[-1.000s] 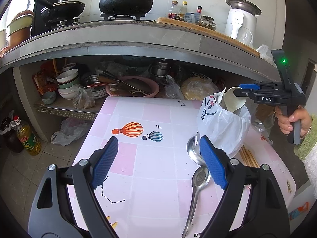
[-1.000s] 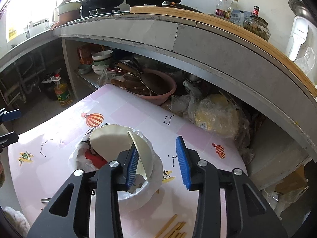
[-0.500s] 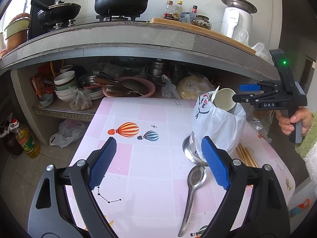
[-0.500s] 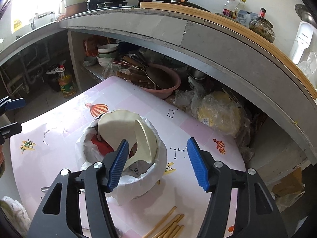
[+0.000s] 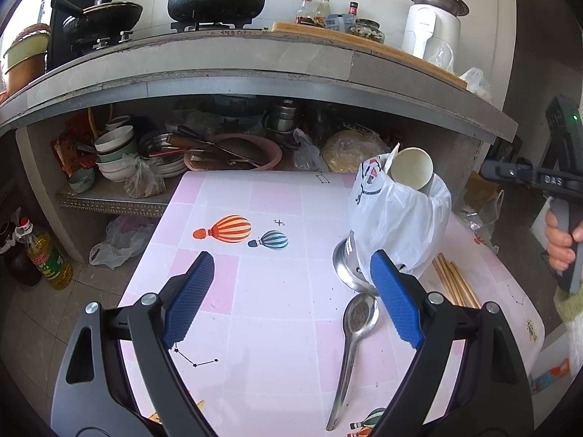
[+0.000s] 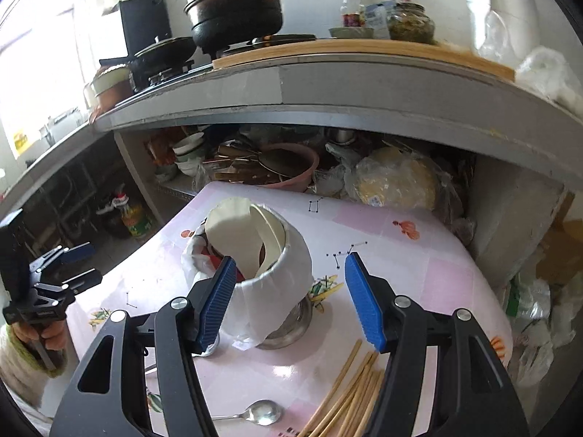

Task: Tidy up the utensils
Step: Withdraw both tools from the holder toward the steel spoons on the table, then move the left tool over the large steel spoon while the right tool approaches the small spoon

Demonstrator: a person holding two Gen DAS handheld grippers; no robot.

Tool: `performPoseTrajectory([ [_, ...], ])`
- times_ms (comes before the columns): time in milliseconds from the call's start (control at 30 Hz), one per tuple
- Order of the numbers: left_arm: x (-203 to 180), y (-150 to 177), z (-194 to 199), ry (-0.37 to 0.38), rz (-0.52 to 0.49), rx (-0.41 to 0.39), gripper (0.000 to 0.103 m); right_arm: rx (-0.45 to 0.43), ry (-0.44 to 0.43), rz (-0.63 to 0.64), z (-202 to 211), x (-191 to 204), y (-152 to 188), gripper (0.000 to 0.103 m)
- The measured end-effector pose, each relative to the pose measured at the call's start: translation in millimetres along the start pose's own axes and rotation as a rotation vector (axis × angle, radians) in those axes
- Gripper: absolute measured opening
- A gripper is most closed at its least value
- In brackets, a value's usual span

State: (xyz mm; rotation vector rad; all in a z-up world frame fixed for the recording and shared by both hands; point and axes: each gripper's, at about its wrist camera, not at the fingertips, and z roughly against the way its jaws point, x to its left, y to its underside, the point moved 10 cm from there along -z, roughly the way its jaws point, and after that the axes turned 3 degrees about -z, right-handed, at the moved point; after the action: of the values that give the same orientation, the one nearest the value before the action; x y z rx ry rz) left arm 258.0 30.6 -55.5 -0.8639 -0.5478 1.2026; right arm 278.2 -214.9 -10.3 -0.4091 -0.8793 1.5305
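Item: metal utensil holder (image 6: 288,324), lined with a white plastic bag (image 5: 400,225), upright on the pink balloon-print tabletop (image 5: 273,291); cream paper cups (image 6: 240,240) were stuffed in its mouth. A steel spoon (image 5: 355,331) and bamboo chopsticks (image 6: 346,397) lay loose beside its base, apparently awaiting sorting into it. Left gripper (image 5: 291,298): jaws spread wide, empty, over bare tabletop. Right gripper (image 6: 288,302): jaws apart, nothing pinched, framing the holder. Legible writing: "DAS" on the right gripper's body.
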Motion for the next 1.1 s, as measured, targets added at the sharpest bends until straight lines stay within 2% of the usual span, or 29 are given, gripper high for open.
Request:
performPoseTrajectory([
  [133,-9.1,9.0,-7.1,0.014,-0.031,0.018,0.084,0.028,-0.014,-0.173,7.2,-12.3,47.3,0.061],
  [233,-17.3,19.0,-14.5,0.037,-0.045,0.049,0.084,0.041,-0.032,-0.245,8.0,-12.6,77.9,0.061],
  [367,-22.8,28.1,-21.0,0.024,-0.040,0.066,0.084,0.088,-0.024,-0.288,0.7,-9.2,118.1,0.061],
  [500,-28.6,33.7,-24.4,0.032,-0.028,0.085,0.084,0.126,-0.010,-0.285,-6.4,-6.6,141.9,0.061],
  [567,-32.0,37.6,-26.6,0.054,-0.025,0.110,0.085,0.138,-0.018,-0.288,-8.6,-4.7,146.0,0.061],
  [633,-35.3,40.6,-28.5,0.075,-0.028,0.130,0.090,0.146,-0.027,-0.290,-10.8,-3.4,148.1,0.061],
  [800,-44.7,42.8,-29.1,0.127,-0.024,0.162,0.091,0.146,-0.033,-0.285,-11.2,-2.6,150.1,0.061],
  [900,-45.3,42.2,-28.7,0.142,0.005,0.166,0.095,0.150,-0.045,-0.295,-11.6,-2.1,151.6,0.061],
  [1100,-45.2,39.2,-28.3,0.174,0.064,0.160,0.095,0.166,-0.051,-0.305,-16.1,-5.8,154.8,0.061],
])
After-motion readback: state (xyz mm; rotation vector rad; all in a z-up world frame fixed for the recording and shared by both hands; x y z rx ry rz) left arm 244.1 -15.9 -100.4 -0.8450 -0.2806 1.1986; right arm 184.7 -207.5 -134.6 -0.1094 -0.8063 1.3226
